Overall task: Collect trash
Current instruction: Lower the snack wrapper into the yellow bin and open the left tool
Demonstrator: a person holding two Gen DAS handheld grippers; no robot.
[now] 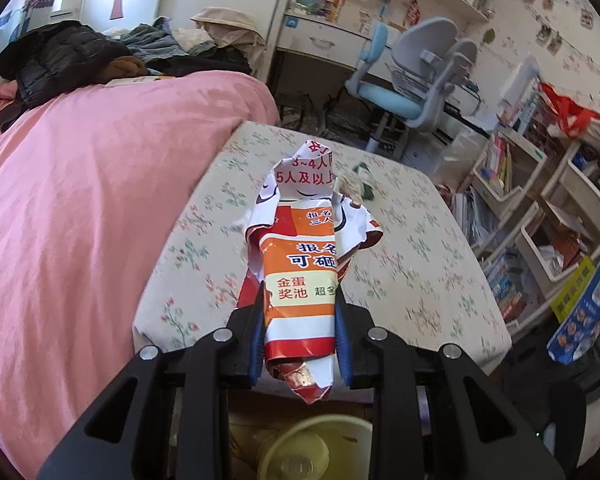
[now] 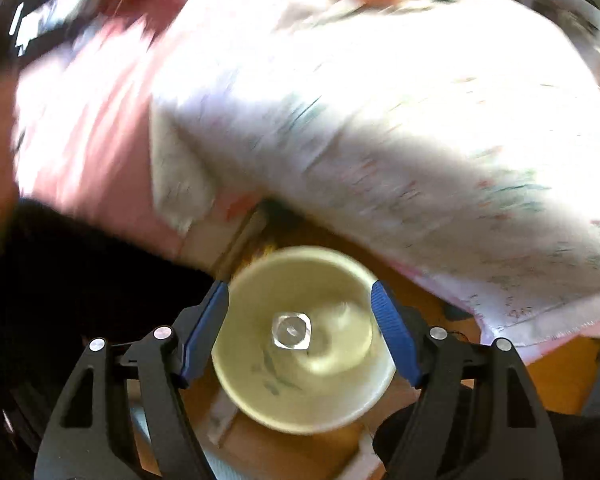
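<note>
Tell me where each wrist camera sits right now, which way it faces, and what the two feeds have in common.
Left wrist: rides the left gripper, facing forward and downward over the floral-cloth table toward the desk chair; its black fingers clamp a crumpled flyer.
Right wrist: rides the right gripper, facing steeply down, blurred; its blue pads straddle a yellow bucket holding a clear wrapper, without touching.
Shared: the yellow bucket, floral-cloth table and pink bedspread.

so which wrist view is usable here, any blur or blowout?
Left wrist view: sharp, with fisheye bending at the edges; the crumpled orange-and-white printed wrapper is readable. Right wrist view: heavy motion blur, the floral cloth is blown out; only the pale yellow round bin is recognisable.
</note>
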